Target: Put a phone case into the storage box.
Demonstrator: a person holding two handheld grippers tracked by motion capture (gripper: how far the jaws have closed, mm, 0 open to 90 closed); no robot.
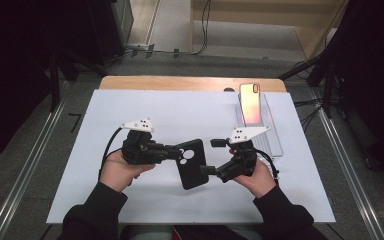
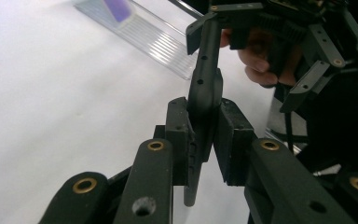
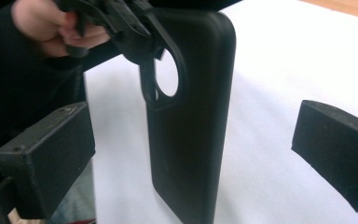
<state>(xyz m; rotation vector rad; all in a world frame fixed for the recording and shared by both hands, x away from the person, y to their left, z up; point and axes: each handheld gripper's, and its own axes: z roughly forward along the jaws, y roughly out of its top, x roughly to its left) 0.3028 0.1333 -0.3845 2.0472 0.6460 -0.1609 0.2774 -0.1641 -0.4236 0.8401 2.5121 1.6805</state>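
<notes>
Currently, status by item:

Left claw (image 1: 176, 151): jaws nearly shut, pads clamped on edge of the black phone case (image 1: 192, 163), close to its round camera cut-out; left gripper view shows the case edge-on, pinched betw. both pads.

Right claw (image 1: 211, 156): jaws spread wide, nothing gripped; right gripper view has the case standing betw. the two pads w/ clear gaps either side, no contact.

Phone case (image 3: 189, 112): off the worktop (image 1: 130, 200), held up betw. the two claws, hanging from left claw's grip, straight ahead of right claw.

Phone (image 1: 249, 103): propped upright in a clear stand (image 1: 275, 135), beyond right claw, well apart from the case.

Done, prob.: case picked up and carried by left claw alone; right claw has let go or not yet gripped, can't tell which.

Left, prob.: case not on phone yet; phone needs to come out of stand, or case go to it, then be fitted. Looks like early to mid stage.
</notes>
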